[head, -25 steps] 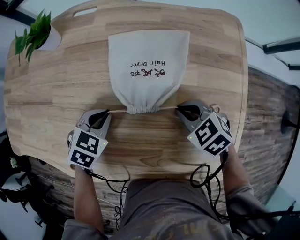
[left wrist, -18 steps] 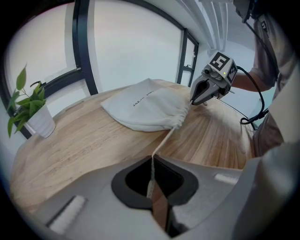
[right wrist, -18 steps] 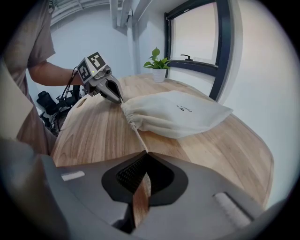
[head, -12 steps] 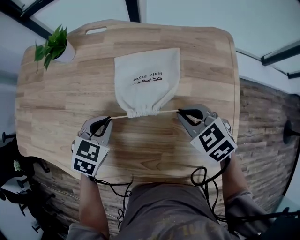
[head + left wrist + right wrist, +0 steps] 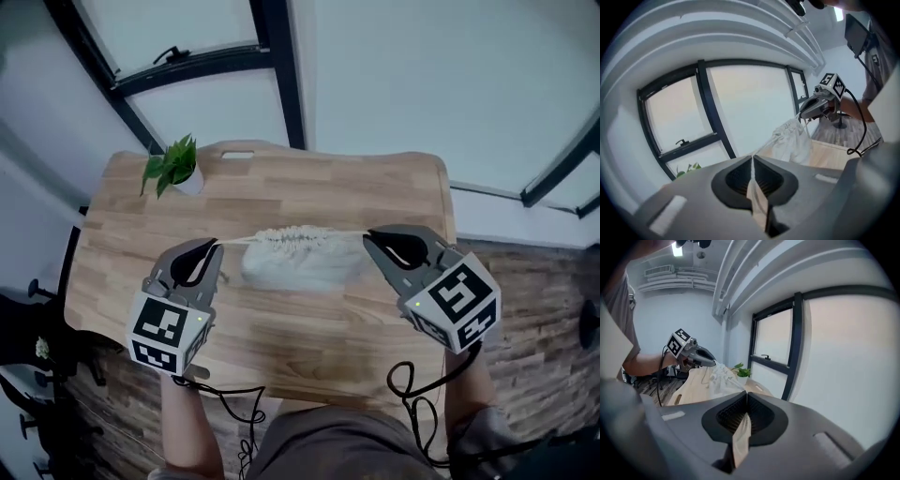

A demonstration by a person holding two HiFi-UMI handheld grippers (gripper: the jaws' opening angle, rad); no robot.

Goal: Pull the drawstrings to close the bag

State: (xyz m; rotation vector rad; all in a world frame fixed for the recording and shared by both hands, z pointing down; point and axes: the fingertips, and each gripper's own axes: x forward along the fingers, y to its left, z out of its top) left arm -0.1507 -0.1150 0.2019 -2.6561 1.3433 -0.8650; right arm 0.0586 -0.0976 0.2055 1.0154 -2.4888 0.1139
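I see the bag at the centre of the head view, its mouth gathered tight along the cord, hanging over the worktop; whether its bottom touches the wood I cannot tell. The left drawstring runs taut from the mouth into my left claw, which is clamped on it, the tan cord end pinched between the pads. The right drawstring goes likewise into my right claw, closed on it. A potted plant stands at the worktop's upper left corner.
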